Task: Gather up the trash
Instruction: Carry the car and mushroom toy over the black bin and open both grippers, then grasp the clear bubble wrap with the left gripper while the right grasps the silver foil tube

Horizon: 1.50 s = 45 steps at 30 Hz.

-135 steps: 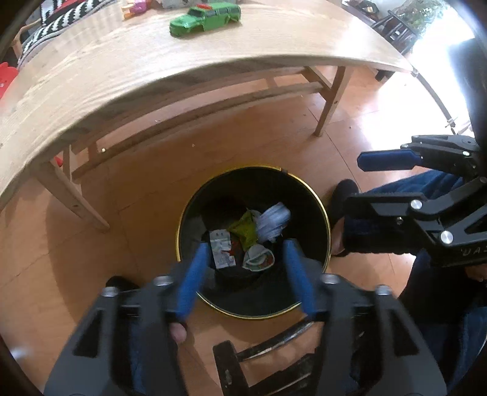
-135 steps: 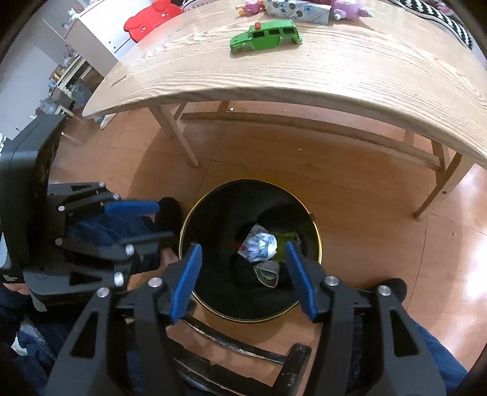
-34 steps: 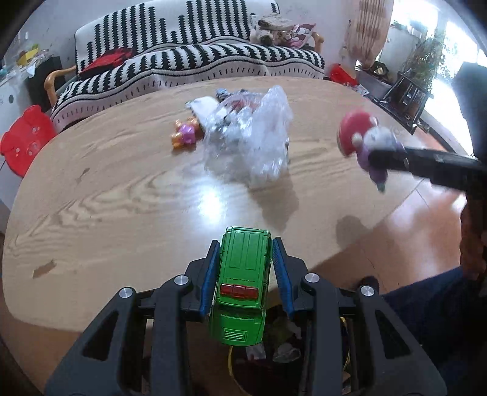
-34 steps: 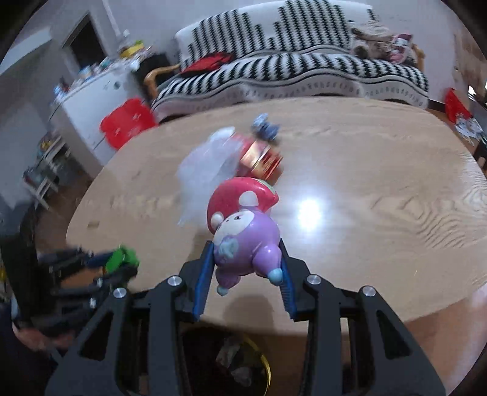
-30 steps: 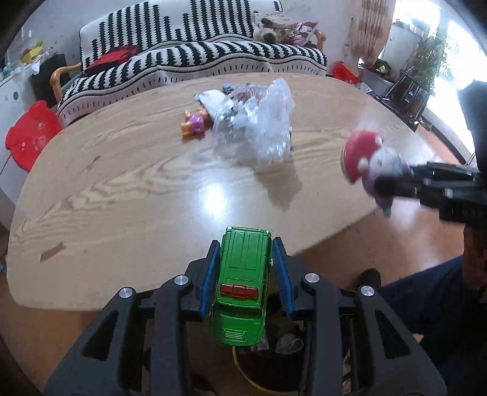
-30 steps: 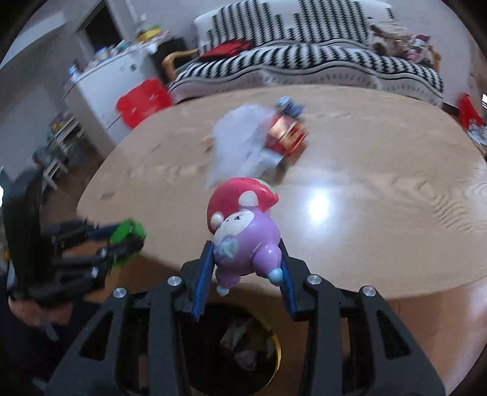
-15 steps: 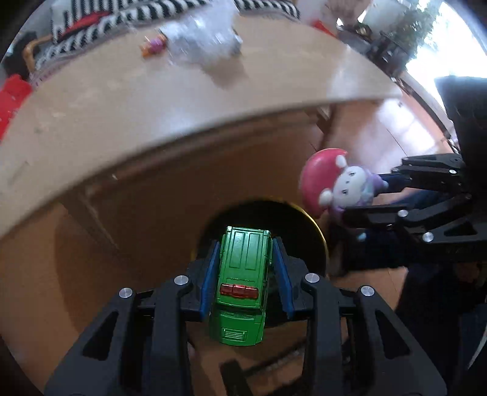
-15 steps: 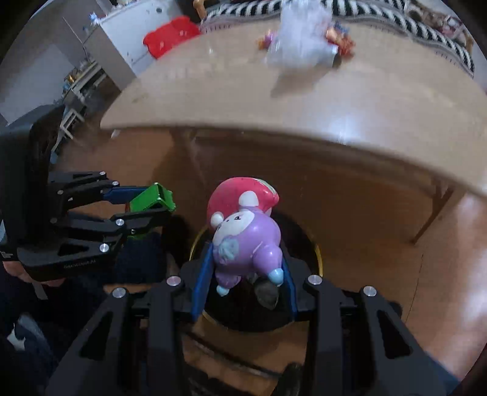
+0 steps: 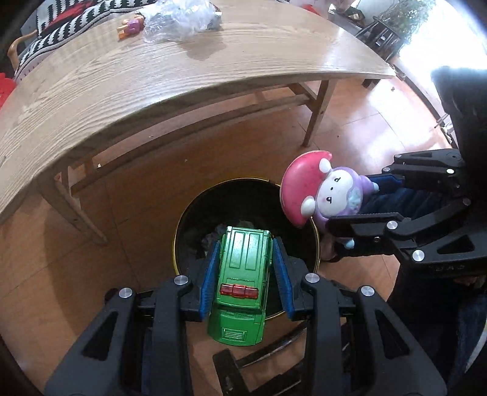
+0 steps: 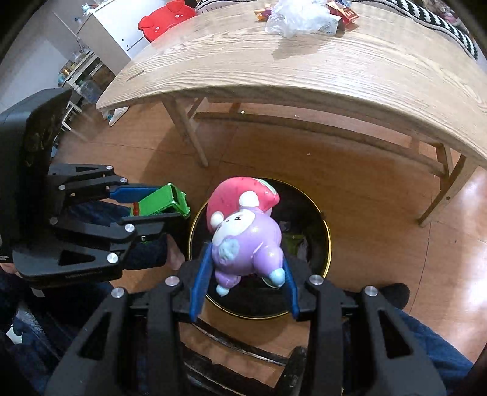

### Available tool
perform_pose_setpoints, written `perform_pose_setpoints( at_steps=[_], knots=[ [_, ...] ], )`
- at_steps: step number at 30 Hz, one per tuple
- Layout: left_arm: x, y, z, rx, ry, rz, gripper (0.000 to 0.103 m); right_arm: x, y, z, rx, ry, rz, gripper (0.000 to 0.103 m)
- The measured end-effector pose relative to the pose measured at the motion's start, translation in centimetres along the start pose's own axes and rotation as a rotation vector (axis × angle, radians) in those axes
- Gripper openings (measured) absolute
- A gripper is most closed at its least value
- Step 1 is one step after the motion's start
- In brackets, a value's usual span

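Note:
My left gripper (image 9: 245,243) is shut on a green toy car (image 9: 242,274) and holds it over the near rim of a black, gold-rimmed trash bin (image 9: 194,213) on the floor. It also shows in the right wrist view (image 10: 170,202). My right gripper (image 10: 246,252) is shut on a purple toy figure with a pink mushroom cap (image 10: 243,231), held over the same bin (image 10: 325,231). The left wrist view shows that figure (image 9: 322,192) at the bin's right rim. Crumpled wrappers (image 10: 293,240) lie inside the bin.
A wooden table (image 9: 152,70) stands just beyond the bin, with a clear plastic bag (image 9: 179,16) and a small pink-orange toy (image 9: 131,26) at its far side. Table legs (image 9: 316,118) flank the bin. A dark chair frame (image 9: 243,362) and my legs are below.
Both grippers came off the table with their toys and swung down over the bin. 4.5 s ago both were open and empty above it, the green car still on the table.

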<state>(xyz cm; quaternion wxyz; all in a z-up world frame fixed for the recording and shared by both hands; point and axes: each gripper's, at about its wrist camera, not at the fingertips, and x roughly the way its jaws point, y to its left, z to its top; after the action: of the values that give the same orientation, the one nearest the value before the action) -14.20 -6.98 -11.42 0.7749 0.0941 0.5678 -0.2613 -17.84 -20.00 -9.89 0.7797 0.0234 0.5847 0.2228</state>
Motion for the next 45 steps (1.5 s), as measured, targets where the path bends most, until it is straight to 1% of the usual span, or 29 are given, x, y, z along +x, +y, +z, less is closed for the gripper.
perform_pose_setpoints(
  at_steps=[10,12,13,14,16,18,20,22,25,32,36,41,45],
  knots=[
    [0.4,0.2,0.0,-0.001,0.01,-0.002,0.034,-0.4,-0.1,0.3,0.019,-0.014,-0.004,0.045],
    [0.5,0.1,0.0,0.0,0.009,-0.003,0.034,-0.5,-0.3,0.4,0.03,-0.021,-0.004,0.049],
    [0.5,0.1,0.0,0.0,0.011,-0.002,0.036,-0.7,-0.5,0.5,0.036,-0.028,-0.001,0.053],
    [0.6,0.2,0.0,0.0,0.012,-0.001,0.043,-0.8,-0.5,0.5,0.04,-0.034,-0.001,0.058],
    [0.5,0.3,-0.1,-0.007,0.005,0.005,0.055,-1.1,-0.7,0.6,0.047,-0.049,-0.002,0.062],
    [0.4,0.4,-0.1,-0.01,-0.001,0.009,0.058,-1.3,-0.8,0.7,0.053,-0.054,0.002,0.062],
    [0.4,0.5,0.0,-0.015,-0.004,0.013,0.069,-1.3,-0.9,0.7,0.058,-0.055,0.002,0.063],
    [0.3,0.5,0.0,-0.015,-0.009,0.022,0.074,-1.4,-1.0,0.7,0.062,-0.057,0.003,0.063],
    [0.3,0.5,0.0,-0.009,-0.012,0.027,0.078,-1.5,-1.0,0.8,0.062,-0.063,0.001,0.07],
    [0.1,0.5,0.2,-0.004,-0.019,0.042,0.081,-1.8,-0.9,1.0,0.069,-0.08,-0.001,0.071],
    [-0.4,0.9,0.6,-0.018,-0.04,0.048,0.081,-2.3,-1.3,1.2,0.08,-0.101,-0.001,0.071],
    [-2.0,1.2,2.4,-0.042,-0.107,0.05,0.082,-4.4,-2.5,2.9,0.127,-0.173,0.014,0.071],
    [-3.9,1.4,5.7,-0.05,-0.198,0.074,0.084,-6.8,-4.3,5.5,0.147,-0.243,-0.004,0.071]
  ],
)
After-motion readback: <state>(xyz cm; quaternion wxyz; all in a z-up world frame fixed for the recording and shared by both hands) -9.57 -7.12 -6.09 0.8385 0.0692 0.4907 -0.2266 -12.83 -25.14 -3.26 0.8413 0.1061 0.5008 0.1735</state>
